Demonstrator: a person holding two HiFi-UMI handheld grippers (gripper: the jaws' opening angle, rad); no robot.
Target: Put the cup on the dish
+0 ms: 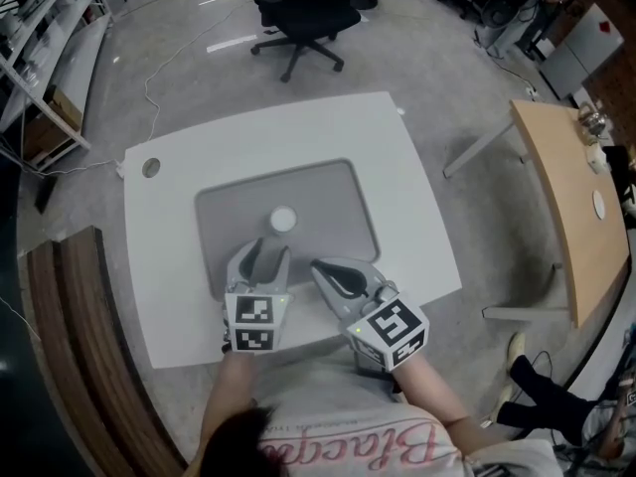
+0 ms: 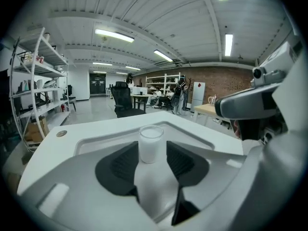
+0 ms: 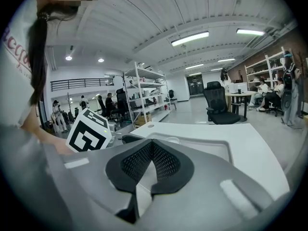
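Left gripper: jaws apart, with the dark ribbed pads on either side of an open gap. Nothing is clamped. The cup stands in line with that gap, just ahead of the jaw tips. In the head view it sits clear of the tips, and no pad presses on it.

Right gripper: jaws together, pads meeting at the tips, nothing between them. In the head view it sits just beside the left gripper, on the person's right, and angles inward toward the left gripper's jaws. Both grippers are held low over the near edge of the dish.

Cup: white, cylindrical and upright, with its mouth open to the top. It stands on the floor of the dish, near the middle and slightly toward the person.

Dish: grey, rectangular, tray-shaped, with rounded corners and a raised rim. It lies flat at the centre of the white table.

Table: a round cable port is set into the far left corner.

Surroundings: a black office chair stands on the grey floor beyond the table. A wooden-topped table stands well apart on the right. White shelving lines the left side of the room.
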